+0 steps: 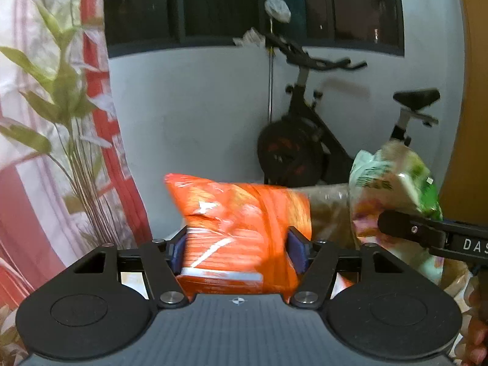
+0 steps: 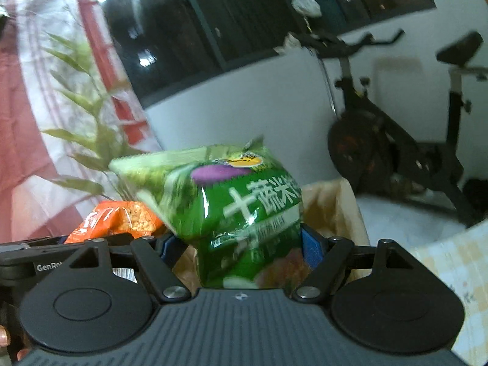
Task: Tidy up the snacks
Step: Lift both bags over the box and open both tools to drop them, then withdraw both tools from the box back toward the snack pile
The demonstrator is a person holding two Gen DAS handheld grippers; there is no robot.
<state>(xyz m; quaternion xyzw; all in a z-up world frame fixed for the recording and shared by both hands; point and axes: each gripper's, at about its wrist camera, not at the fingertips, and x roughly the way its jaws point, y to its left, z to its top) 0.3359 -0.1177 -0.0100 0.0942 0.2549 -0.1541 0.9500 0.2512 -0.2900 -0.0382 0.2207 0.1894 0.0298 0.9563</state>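
Observation:
My left gripper (image 1: 236, 248) is shut on an orange snack bag (image 1: 238, 210) and holds it up in the air; the bag sticks out between the blue pads. My right gripper (image 2: 241, 245) is shut on a green snack bag (image 2: 231, 192) with white lettering, also held up. In the left wrist view the green bag (image 1: 393, 180) and the right gripper's arm (image 1: 427, 231) show at the right. In the right wrist view the orange bag (image 2: 122, 218) shows at lower left. A tan woven basket (image 2: 338, 210) lies behind and below both bags.
An exercise bike (image 1: 308, 140) stands against the pale wall ahead. A leafy plant (image 1: 64, 97) and a red and white curtain (image 1: 18, 152) are at the left. A yellow checked cloth (image 2: 451, 262) shows at lower right.

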